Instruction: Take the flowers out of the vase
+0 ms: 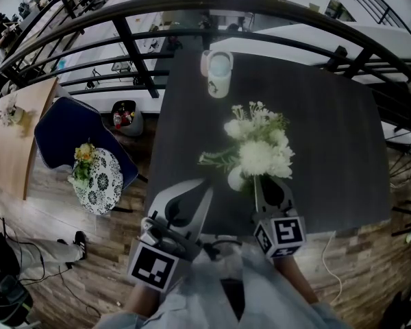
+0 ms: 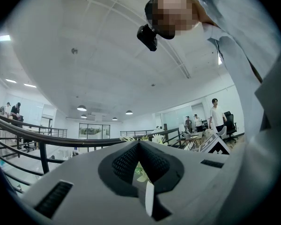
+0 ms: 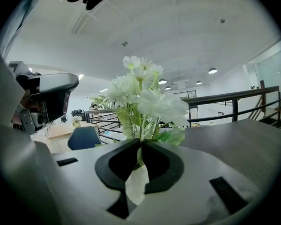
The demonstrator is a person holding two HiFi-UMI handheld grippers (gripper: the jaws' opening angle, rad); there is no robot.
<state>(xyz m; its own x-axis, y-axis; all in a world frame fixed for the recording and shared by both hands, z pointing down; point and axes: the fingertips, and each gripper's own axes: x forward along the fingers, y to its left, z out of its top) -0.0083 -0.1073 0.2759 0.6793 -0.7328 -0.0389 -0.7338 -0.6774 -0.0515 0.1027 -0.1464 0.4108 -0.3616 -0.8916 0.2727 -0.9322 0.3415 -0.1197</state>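
Observation:
A bunch of white flowers (image 1: 257, 146) with green leaves stands in a small white vase (image 1: 236, 179) on the dark table (image 1: 329, 129). My right gripper (image 1: 259, 178) comes in from the near side, its jaws shut on the flower stems just above the vase's mouth. In the right gripper view the stems (image 3: 140, 146) run up between the closed tips, with the vase (image 3: 136, 184) showing below them. To the left of the vase my left gripper (image 1: 207, 186) is held level and shut, with nothing in it. Past its tips (image 2: 139, 143) a few blooms (image 2: 152, 138) show.
A white cup (image 1: 219, 74) stands near the table's far edge, in front of a black railing (image 1: 137, 53). Left of the table on the wooden floor are a blue chair (image 1: 61, 132) and a patterned cushion (image 1: 99, 180) with yellow flowers. People stand far off.

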